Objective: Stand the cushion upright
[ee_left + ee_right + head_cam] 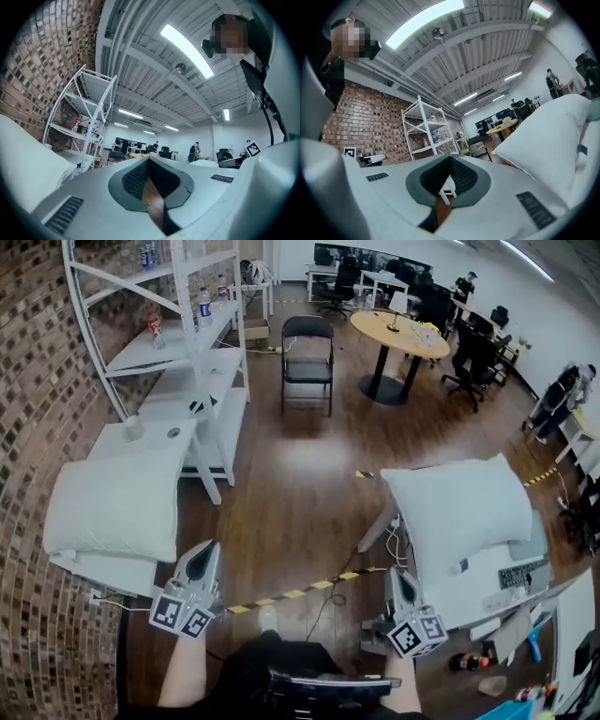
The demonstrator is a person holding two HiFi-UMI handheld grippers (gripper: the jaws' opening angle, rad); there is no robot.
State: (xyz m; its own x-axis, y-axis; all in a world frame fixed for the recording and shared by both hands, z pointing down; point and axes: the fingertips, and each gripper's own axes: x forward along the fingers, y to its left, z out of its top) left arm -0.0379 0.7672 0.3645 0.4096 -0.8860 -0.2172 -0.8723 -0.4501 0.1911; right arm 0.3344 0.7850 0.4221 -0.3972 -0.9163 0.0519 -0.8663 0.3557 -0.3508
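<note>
Two white cushions are in the head view. One cushion (112, 504) lies flat on a low white stand (103, 570) at the left. The other cushion (461, 510) lies on a white desk (487, 579) at the right. My left gripper (207, 550) is held low over the wooden floor, just right of the left stand, with its jaws together and nothing between them. My right gripper (400, 577) hovers at the near left corner of the desk, also shut and empty. The left gripper view shows the left cushion (21, 161) at its left edge, and the right gripper view shows the right cushion (548, 140) close by.
A white shelf rack (178, 329) with bottles stands behind the left stand. A black folding chair (307, 357) and a round wooden table (401, 332) are farther back. Yellow-black tape (300, 590) and cables cross the floor between the grippers. A person (561, 397) bends at the far right.
</note>
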